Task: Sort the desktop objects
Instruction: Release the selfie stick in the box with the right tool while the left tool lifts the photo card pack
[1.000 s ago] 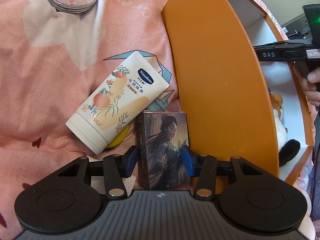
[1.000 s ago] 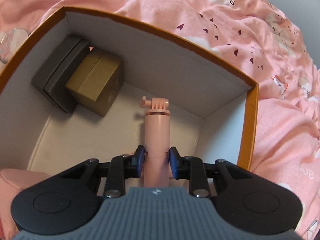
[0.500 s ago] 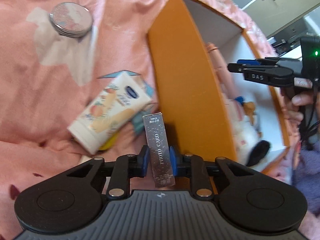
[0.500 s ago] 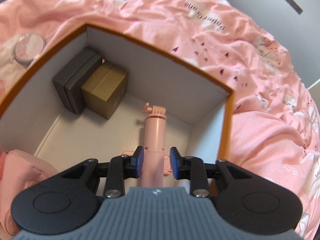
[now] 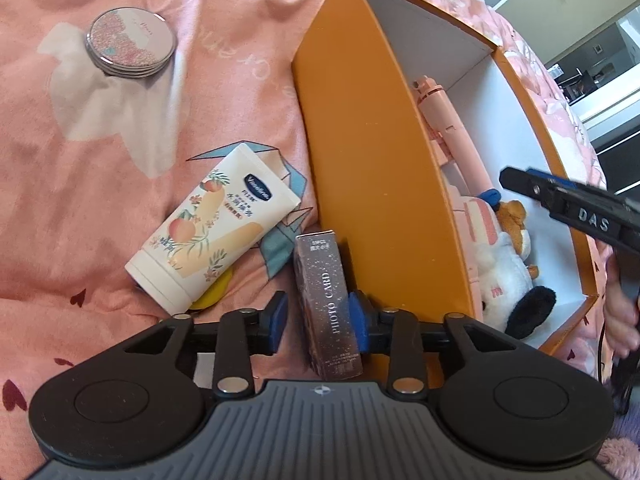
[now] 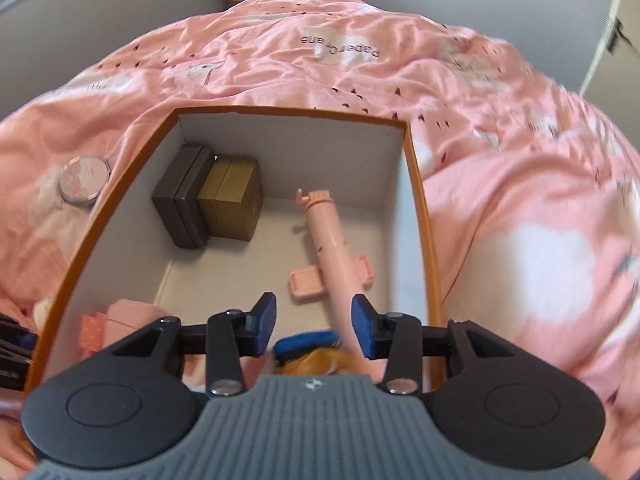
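A dark glittery photo card box (image 5: pixel 326 300) stands on end between the fingers of my left gripper (image 5: pixel 318 318), close against the orange storage box (image 5: pixel 380 184). The jaws are opening: the left pad stands clear of the card box and the right pad is at its side. My right gripper (image 6: pixel 314 324) hovers over the orange box (image 6: pixel 420 216), its jaws opening too, with nothing pressed between them. The pink selfie stick (image 6: pixel 332 248) lies loose on the box floor, running under the right finger.
A Vaseline tube (image 5: pixel 212 224) and a round patterned tin (image 5: pixel 130 42) lie on the pink bedding. Inside the orange box are a grey case (image 6: pixel 184 200), a gold box (image 6: pixel 234 200) and a plush toy (image 5: pixel 500 264). A person's hand shows at the right edge.
My left jaws closed on the card box's narrow side, then spread apart again. My right gripper let go of the selfie stick and drew back and upward, rolling.
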